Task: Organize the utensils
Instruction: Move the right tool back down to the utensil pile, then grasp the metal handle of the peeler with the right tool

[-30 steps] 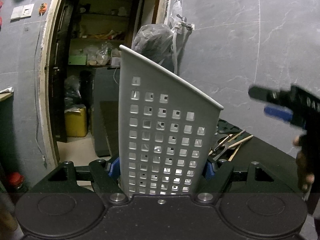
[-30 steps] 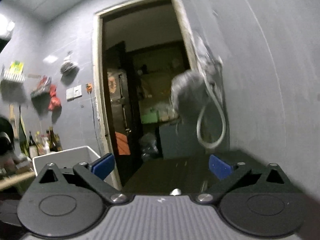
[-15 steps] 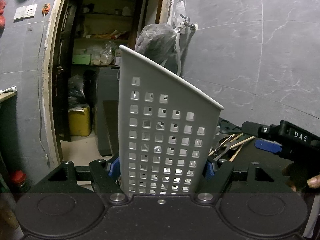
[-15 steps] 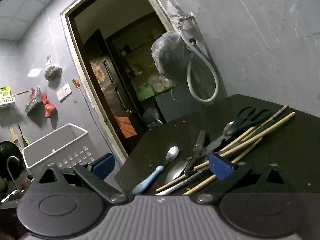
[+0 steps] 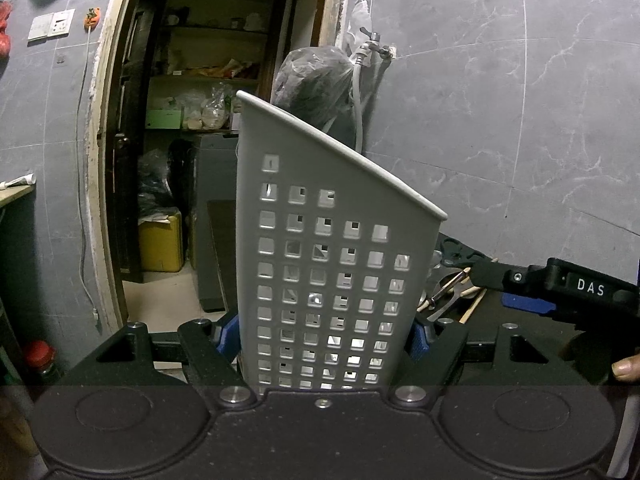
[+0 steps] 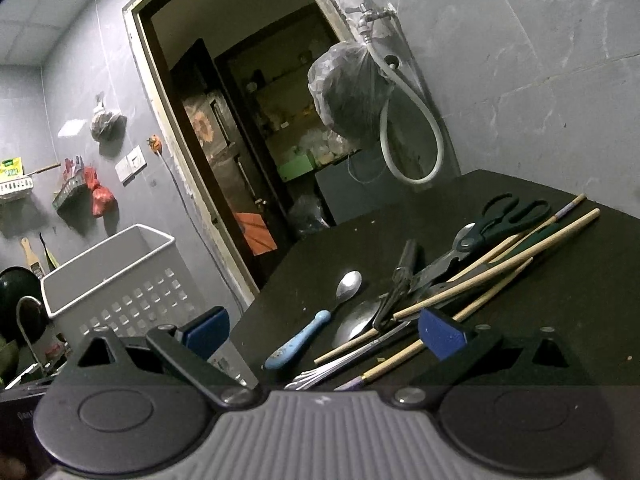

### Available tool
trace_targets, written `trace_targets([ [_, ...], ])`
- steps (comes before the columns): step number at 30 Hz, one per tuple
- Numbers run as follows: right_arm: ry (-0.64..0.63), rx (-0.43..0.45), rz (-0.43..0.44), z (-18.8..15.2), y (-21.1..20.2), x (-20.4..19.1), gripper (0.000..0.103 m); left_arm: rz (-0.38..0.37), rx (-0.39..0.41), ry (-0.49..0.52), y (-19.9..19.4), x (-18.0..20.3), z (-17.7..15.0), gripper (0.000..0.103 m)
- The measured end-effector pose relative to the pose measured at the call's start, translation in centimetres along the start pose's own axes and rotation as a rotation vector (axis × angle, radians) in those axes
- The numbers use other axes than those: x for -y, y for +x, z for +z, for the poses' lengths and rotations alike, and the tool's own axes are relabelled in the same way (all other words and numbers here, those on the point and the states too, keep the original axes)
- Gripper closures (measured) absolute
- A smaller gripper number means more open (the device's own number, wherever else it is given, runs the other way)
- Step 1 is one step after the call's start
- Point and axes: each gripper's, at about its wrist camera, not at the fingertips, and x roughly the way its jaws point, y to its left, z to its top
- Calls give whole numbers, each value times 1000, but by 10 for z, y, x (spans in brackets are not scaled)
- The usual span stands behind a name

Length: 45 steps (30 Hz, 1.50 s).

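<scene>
My left gripper (image 5: 324,336) is shut on a white perforated utensil basket (image 5: 332,248), which stands upright between its blue pads (image 5: 416,340). Behind the basket, a heap of utensils lies on the black table (image 6: 540,320): a blue-handled spoon (image 6: 304,336), a metal ladle (image 6: 356,320), a fork (image 6: 340,364), black scissors (image 6: 500,220) and wooden chopsticks (image 6: 500,272). My right gripper (image 6: 322,332) hangs open just in front of the heap, with nothing pressed between its pads. In the left wrist view the right gripper (image 5: 494,290) sits low at the right, beside the utensils (image 5: 452,296). The basket (image 6: 116,280) shows at the left of the right wrist view.
A grey tiled wall (image 5: 520,140) backs the table, with a tap, a hose (image 6: 416,152) and a hanging plastic bag (image 6: 348,96). An open doorway (image 5: 192,160) to a storeroom lies left of the table. A person's fingertip (image 5: 626,370) shows on the right gripper's handle.
The right gripper has sunk and rolled, and the utensil heap has come into its view. In the left wrist view it dropped toward the utensils. The left gripper and basket kept still.
</scene>
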Motion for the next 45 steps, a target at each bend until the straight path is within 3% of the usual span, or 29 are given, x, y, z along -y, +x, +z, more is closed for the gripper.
trace_targets([
  [13, 63, 1, -41, 7, 0, 7, 0, -23, 27, 0, 3, -6, -5, 26],
  [17, 46, -78, -97, 23, 11, 8, 0, -22, 34, 0, 4, -6, -6, 25],
  [25, -209, -234, -223, 77, 73, -14, 0, -26, 49, 0, 1, -6, -14, 25],
  [30, -220, -362, -266, 91, 125, -10, 0, -30, 48, -12, -1, -8, -14, 25],
  [36, -219, -430, -293, 99, 161, 0, 0, -33, 54, -14, -1, -8, -14, 25],
  [38, -257, -443, -318, 99, 171, 0, 4, -37, 54, -14, 0, -9, -13, 25],
  [41, -309, -464, -348, 98, 182, -1, 20, -41, 55, -16, 0, -11, -12, 25],
  [45, -309, -486, -363, 96, 192, 3, 28, -39, 54, -15, 0, -11, -12, 25],
])
